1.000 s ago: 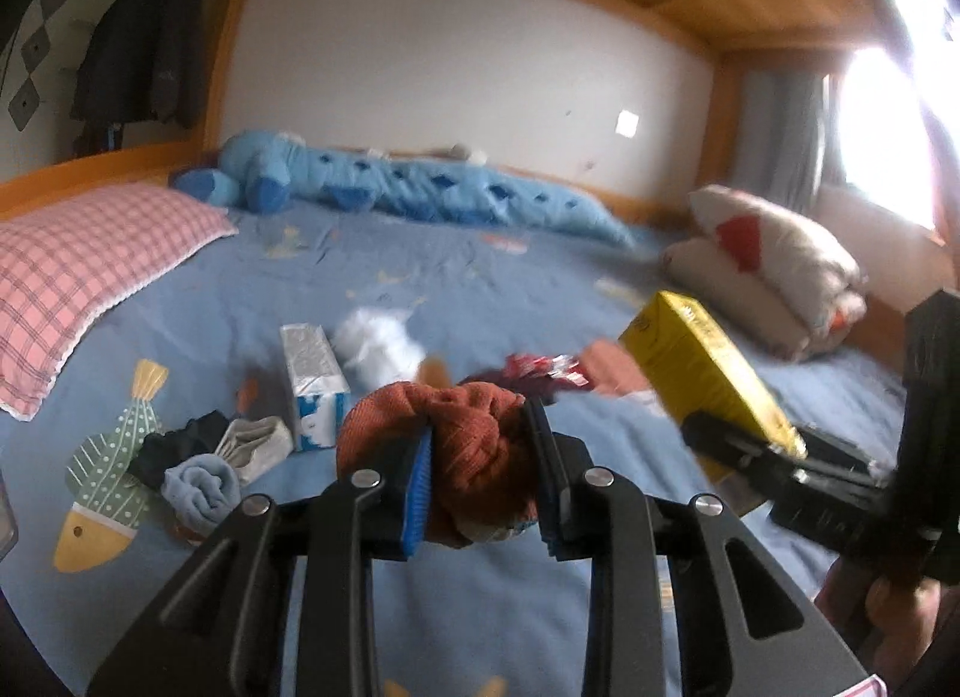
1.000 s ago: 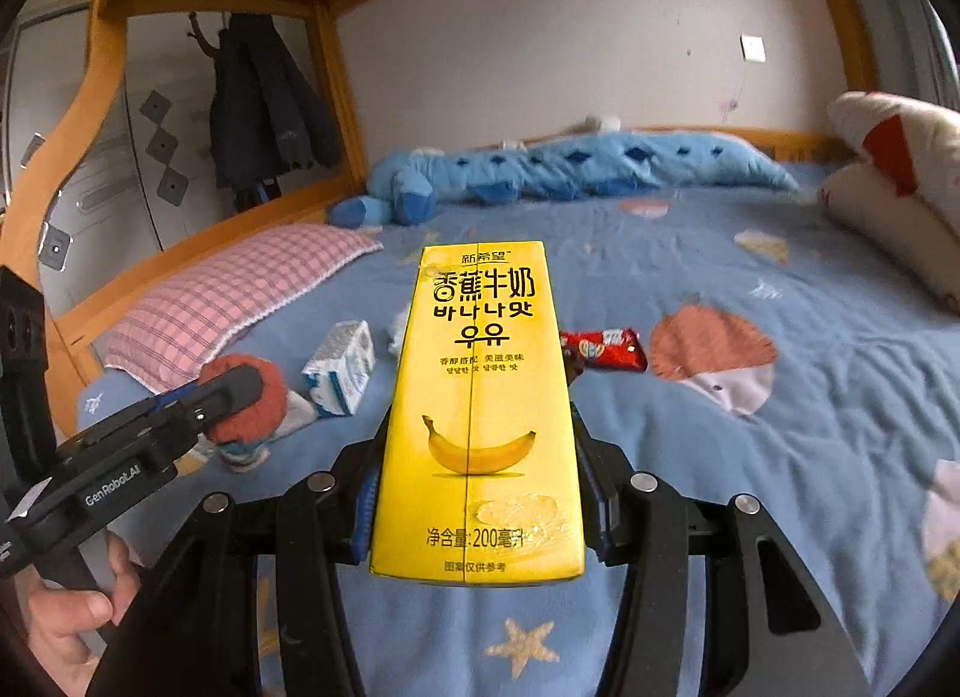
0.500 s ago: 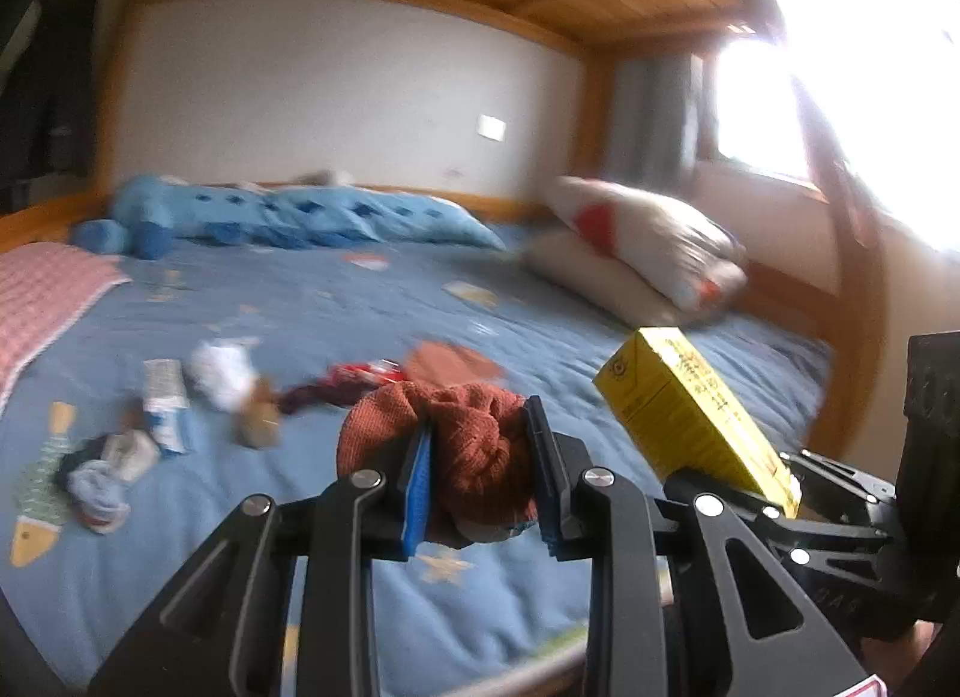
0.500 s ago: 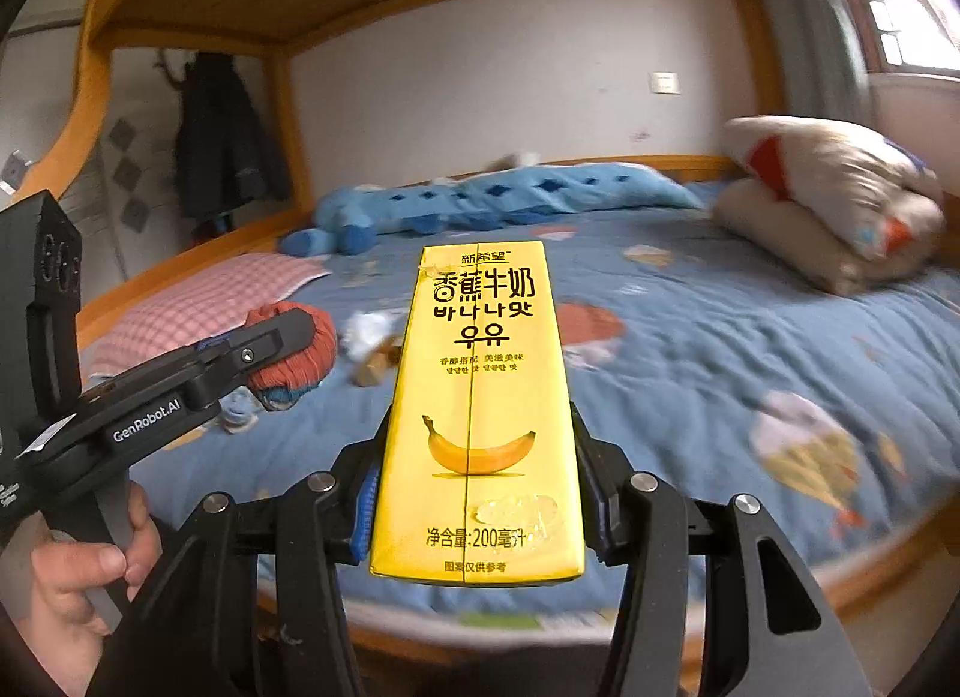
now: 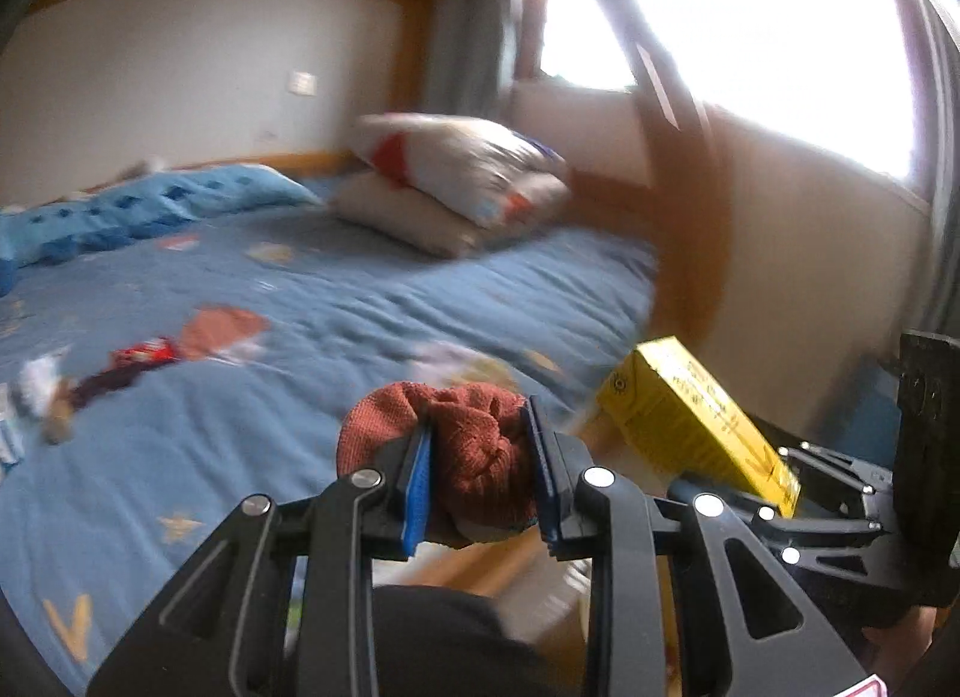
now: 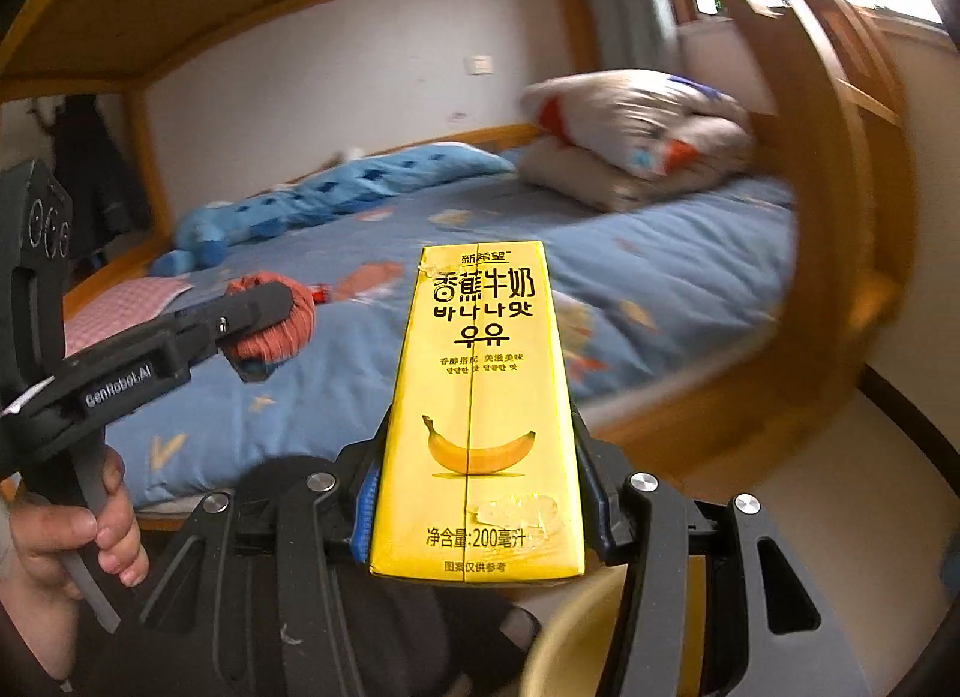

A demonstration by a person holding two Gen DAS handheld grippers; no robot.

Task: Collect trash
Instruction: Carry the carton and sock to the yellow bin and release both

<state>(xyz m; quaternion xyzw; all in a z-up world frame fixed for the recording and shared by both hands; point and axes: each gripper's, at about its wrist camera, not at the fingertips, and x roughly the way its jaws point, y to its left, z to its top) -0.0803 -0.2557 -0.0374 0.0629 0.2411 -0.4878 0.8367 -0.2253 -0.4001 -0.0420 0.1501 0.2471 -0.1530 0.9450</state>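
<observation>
Banana-milk carton [image 6: 477, 409] sits clenched upright in the right tongs [image 6: 480, 493], off the bed's [image 5: 372, 301] edge; left tongs [image 5: 480, 475] clamp a rust-red sock ball [image 5: 474, 451]. Carrying should stay level, grips firm, until a bin is underneath.

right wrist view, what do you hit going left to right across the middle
hand on the left gripper's handle → left gripper shut on an orange sock → yellow banana milk carton in the right gripper → wooden bed post
</observation>
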